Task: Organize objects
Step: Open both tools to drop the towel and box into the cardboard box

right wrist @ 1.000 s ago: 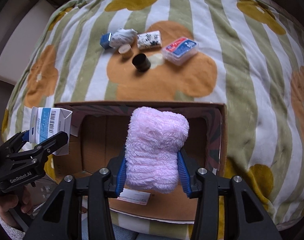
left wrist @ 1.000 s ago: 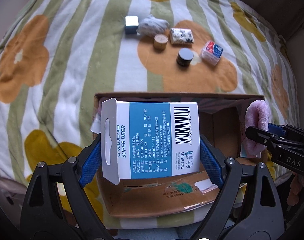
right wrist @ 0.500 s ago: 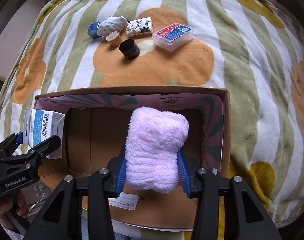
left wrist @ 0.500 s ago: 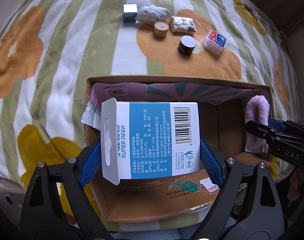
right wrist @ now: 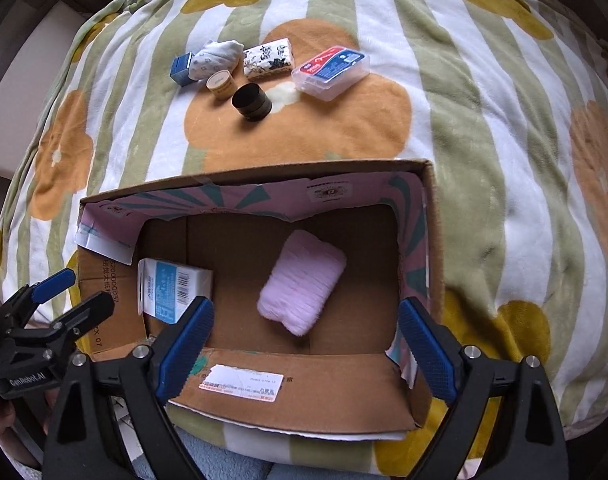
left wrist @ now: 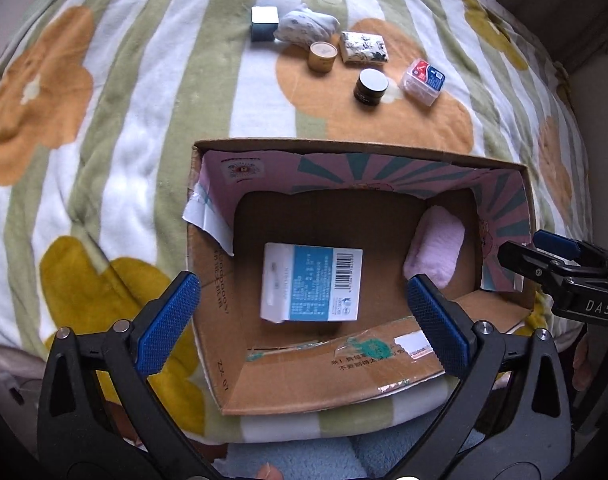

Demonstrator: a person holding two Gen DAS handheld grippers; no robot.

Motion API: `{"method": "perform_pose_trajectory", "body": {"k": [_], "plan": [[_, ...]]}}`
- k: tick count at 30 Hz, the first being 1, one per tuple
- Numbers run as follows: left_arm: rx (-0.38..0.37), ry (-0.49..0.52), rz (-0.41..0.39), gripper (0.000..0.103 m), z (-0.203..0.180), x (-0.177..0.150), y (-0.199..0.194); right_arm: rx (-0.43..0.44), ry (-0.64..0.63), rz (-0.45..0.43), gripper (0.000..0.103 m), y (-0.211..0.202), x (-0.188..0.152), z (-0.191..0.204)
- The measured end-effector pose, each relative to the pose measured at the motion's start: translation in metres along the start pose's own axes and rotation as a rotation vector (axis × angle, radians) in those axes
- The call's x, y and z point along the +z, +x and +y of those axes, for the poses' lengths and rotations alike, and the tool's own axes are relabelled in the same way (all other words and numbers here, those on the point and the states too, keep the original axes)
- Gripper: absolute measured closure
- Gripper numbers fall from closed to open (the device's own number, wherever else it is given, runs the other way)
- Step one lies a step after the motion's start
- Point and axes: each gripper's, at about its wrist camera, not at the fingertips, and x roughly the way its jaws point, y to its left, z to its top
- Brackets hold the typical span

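Dropped: blue-white carton (left wrist: 311,282), pink towel (right wrist: 302,286) | both hand-held grippers wide, empty

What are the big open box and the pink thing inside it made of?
The box looks like brown corrugated cardboard, matte, with torn tape and a printed pink liner. The pink bundle seems a plush, fuzzy fabric, judging by its fluffy nap; whether towel or toy is unclear.

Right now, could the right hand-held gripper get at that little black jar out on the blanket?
Probably yes. The right hand-held gripper is open and holds nothing, and the black jar stands uncovered on the blanket past the cardboard box. It would only have to reach over the box.
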Motion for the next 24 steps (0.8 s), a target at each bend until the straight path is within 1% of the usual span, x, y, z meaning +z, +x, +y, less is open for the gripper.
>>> {"method": "perform_pose_trajectory", "body": {"k": [2,15,19,24], "plan": [[0.002,0.001,-0.002,0.001,0.001,0.001,-0.003,-0.009,-0.012,-0.007,0.011,-0.005,0.000,0.001],[-0.003,0.018,-0.029,0.001,-0.003,0.006,-0.027,-0.002,-0.010,-0.052,0.011,-0.027,0.010,0.004],[0.011,0.021,-0.051,0.001,-0.002,0.010,-0.040,0.005,-0.012,-0.066,0.011,-0.037,0.014,0.005],[0.031,-0.002,-0.096,0.001,0.007,0.021,-0.063,0.010,-0.028,-0.101,0.011,-0.054,0.022,0.012]]}}
